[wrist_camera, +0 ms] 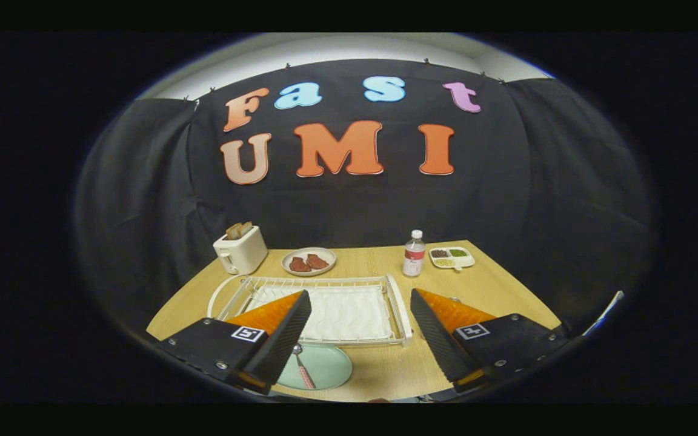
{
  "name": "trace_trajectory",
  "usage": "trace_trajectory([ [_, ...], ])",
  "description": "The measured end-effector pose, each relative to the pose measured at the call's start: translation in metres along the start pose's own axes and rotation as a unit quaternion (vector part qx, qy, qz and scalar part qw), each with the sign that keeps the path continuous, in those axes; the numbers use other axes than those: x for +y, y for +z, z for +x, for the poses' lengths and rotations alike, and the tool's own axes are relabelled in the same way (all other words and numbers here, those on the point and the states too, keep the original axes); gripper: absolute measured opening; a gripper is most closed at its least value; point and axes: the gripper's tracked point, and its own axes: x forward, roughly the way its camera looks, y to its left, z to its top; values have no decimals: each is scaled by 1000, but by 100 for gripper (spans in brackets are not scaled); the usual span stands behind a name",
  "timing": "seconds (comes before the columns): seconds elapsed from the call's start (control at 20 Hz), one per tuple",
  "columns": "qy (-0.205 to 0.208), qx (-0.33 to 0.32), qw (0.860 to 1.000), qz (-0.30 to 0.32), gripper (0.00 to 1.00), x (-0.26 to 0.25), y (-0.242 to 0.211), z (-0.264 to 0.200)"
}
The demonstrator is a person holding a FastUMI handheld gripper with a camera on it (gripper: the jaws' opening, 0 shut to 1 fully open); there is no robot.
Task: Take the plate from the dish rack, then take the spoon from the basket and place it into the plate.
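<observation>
Jaws (361, 339) apart, empty. Pale green round plate (325, 366) lies on the wooden surface (385, 363) between them, pink-handled metal spoon (302, 366) in it; white wire dish rack (325, 309) just beyond. Task judged complete.

We see the pale green plate (325, 366) lying flat on the wooden table, just before the white dish rack (331, 309). The spoon (302, 366) rests in it, pink handle toward us.
</observation>
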Motion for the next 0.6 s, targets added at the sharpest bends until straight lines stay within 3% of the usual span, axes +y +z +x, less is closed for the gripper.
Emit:
trace_trajectory([
  [0.6,3,-19,1000,5,98,5,20,14],
])
